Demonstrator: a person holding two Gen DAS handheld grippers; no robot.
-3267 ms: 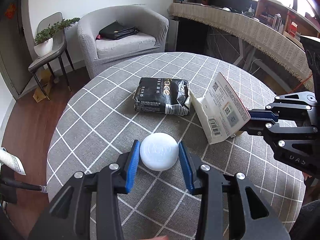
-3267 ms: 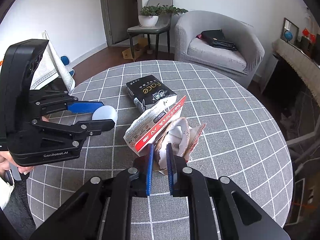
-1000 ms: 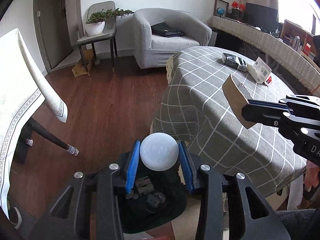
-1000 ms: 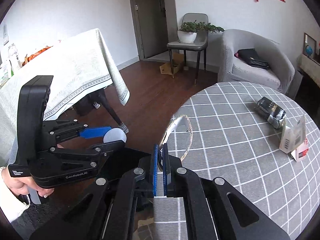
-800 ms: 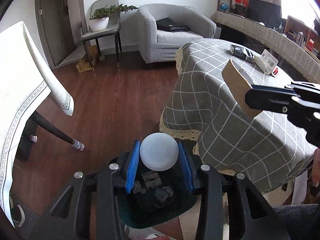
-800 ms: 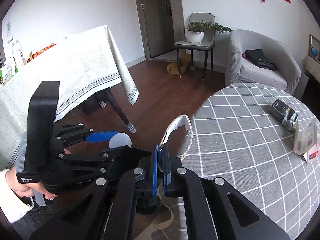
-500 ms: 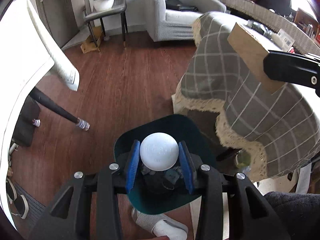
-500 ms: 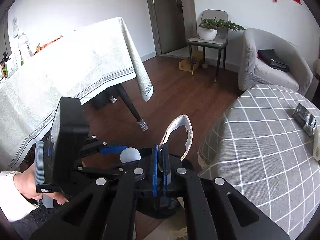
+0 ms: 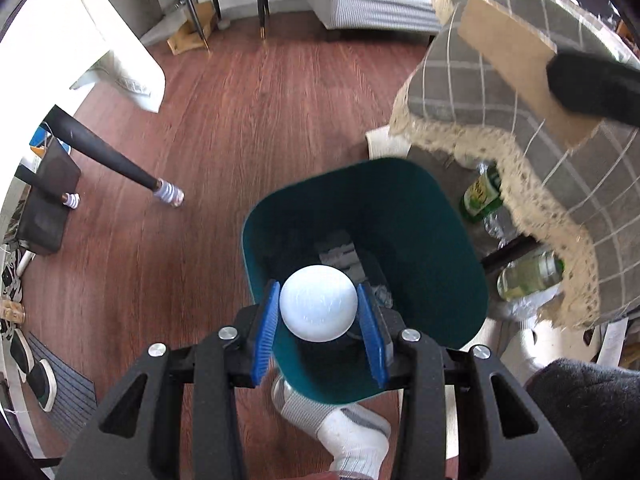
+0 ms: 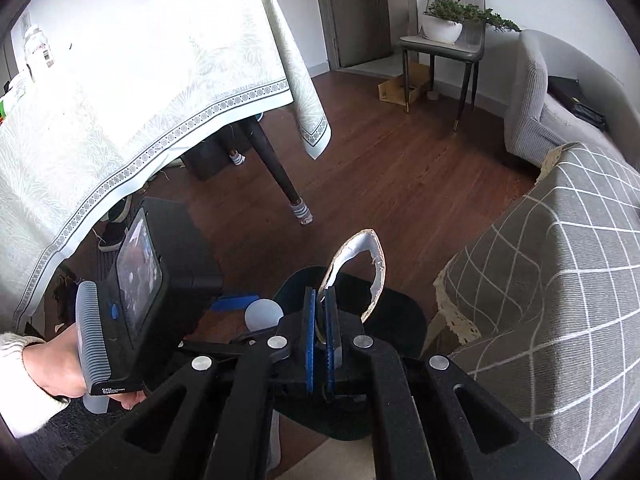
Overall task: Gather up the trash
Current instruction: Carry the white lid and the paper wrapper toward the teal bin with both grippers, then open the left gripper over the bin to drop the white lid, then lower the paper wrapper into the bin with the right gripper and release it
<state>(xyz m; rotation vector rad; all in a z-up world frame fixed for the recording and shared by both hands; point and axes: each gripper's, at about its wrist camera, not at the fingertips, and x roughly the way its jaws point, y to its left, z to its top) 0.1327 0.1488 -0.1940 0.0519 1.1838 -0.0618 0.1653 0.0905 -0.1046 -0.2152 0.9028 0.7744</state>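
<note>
While the left gripper [image 9: 318,334] clamps a white round lid [image 9: 318,303] between its blue pads, it hangs directly above the open mouth of the dark green trash bin [image 9: 404,216] on the floor — a release should drop the lid straight in. Off to the bin's right, beside the checked cloth of the desk [image 10: 568,280], the right gripper [image 10: 319,340] pinches a torn cardboard piece [image 10: 374,268], not yet over the opening — the left hand is nearer.

The left hand-held gripper [image 9: 318,312] points steeply down, its blue pads part-open and clamped on something round. The right hand-held gripper [image 10: 319,336] tilts down, jaws nearly shut, pinching a thin piece. A hand [image 10: 60,364] grips the left handle.
</note>
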